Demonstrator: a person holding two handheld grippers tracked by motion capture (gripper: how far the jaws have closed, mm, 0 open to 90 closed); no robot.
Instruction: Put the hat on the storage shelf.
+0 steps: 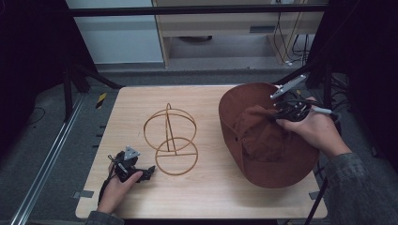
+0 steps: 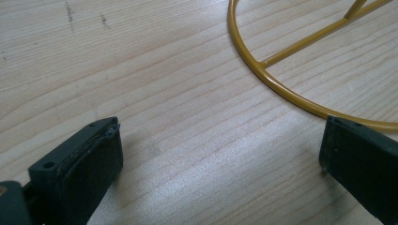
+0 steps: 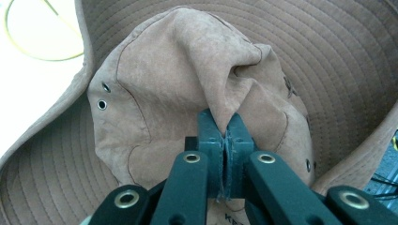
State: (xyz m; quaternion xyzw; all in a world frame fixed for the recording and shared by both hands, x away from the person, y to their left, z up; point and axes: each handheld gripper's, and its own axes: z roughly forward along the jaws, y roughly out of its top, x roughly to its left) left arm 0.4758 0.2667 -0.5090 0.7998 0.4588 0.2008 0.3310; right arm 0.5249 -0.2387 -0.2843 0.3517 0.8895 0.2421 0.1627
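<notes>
**Thin pinch on the hat crown, stand within reach of your idle jaws**

Your right hand-held gripper point(image 1: 281, 111) has its jaws pressed together on a raised fold of the brown hat's point(image 1: 263, 140) crown, and the wide brim spreads out all around and below the jaws. The pinch takes only a narrow ridge of soft fabric, so the fold may slide out if you lift quickly, and the floppy brim could sag and catch on whatever it passes over.

Your left hand-held gripper point(image 1: 149, 171) rests low on the bench point(image 1: 211, 197) with its jaws wide apart and nothing between them. The base ring of the wire hat stand point(image 1: 171, 140) lies just ahead of it, touching or nearly touching one jaw; a careless nudge could shift or tip that light frame.

How deep the fabric sits between the right jaws is hidden by the jaws themselves. The printed tag below them is cut off. The hat's far brim hangs past the bench edge, and what supports it there is unclear.
</notes>
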